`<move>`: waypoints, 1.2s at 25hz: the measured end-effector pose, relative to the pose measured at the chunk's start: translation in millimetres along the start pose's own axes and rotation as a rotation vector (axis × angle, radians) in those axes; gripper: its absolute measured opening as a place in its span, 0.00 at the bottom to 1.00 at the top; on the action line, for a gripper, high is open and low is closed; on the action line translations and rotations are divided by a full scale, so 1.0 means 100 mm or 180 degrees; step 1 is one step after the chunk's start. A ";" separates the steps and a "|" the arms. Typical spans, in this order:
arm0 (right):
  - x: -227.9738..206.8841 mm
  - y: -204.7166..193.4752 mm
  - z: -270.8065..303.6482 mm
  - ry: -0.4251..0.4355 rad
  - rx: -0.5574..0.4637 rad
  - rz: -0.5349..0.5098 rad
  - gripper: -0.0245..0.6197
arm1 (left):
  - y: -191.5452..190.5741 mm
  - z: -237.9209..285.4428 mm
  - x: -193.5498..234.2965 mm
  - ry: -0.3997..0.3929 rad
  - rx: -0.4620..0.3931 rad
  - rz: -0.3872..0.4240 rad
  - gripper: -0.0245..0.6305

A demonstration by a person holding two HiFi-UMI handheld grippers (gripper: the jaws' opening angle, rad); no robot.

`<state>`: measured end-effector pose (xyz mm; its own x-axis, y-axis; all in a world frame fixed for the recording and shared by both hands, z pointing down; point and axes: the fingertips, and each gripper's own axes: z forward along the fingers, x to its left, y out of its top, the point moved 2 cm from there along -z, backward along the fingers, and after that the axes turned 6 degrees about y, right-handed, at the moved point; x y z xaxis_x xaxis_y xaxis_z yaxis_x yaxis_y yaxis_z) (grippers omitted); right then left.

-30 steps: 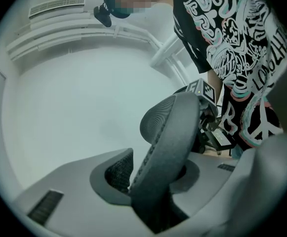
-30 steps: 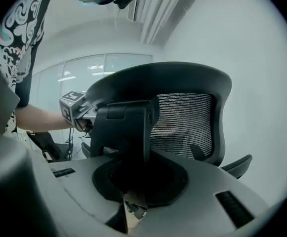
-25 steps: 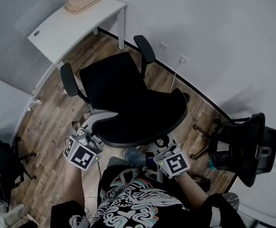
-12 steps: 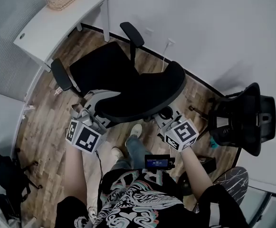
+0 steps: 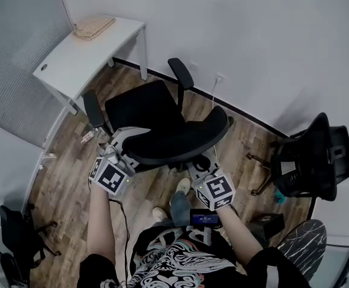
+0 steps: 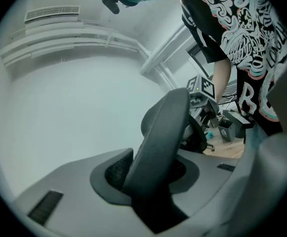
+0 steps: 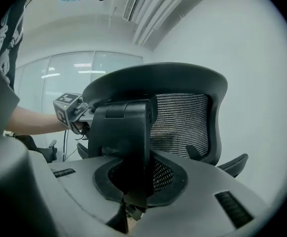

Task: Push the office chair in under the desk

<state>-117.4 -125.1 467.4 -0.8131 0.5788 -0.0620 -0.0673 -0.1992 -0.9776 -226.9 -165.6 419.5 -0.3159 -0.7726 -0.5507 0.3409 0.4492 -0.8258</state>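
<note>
The black office chair (image 5: 143, 108) stands on the wood floor, its seat facing the white desk (image 5: 72, 56) at the upper left. My left gripper (image 5: 119, 161) is at the left end of the mesh backrest (image 5: 180, 138). The backrest's rim (image 6: 163, 132) fills the gap of the left gripper (image 6: 150, 177), whose jaws are opening. My right gripper (image 5: 199, 171) is at the backrest's right side. In the right gripper view my right gripper (image 7: 133, 181) has its jaws closing on the black back support (image 7: 123, 132).
A woven basket (image 5: 93, 26) lies on the desk's far end. A second black chair (image 5: 309, 158) stands at the right by the wall. A power cord (image 5: 215, 92) hangs from a wall socket behind the chair. The person's feet (image 5: 177, 194) are just behind the chair's base.
The person's feet have stepped forward behind the chair and the head view has swung. Both grippers have stayed on the backrest, which now looks flatter from above.
</note>
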 end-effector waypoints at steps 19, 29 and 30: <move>0.14 0.04 0.09 -0.0232 -0.0034 -0.0047 0.10 | -0.10 -0.09 0.13 -0.0182 -0.0092 -0.0157 0.29; 0.13 0.06 0.12 -0.0262 -0.0026 -0.0054 0.09 | -0.13 -0.05 0.18 -0.0350 -0.0074 -0.0398 0.29; 0.13 0.06 0.12 -0.0260 -0.0025 -0.0059 0.09 | -0.14 -0.05 0.18 -0.0358 -0.0061 -0.0399 0.29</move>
<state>-135.3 -128.9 462.9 -0.8562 0.5158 -0.0276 -0.0784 -0.1827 -0.9800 -241.7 -183.5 420.7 -0.2533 -0.8681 -0.4269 0.2878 0.3537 -0.8900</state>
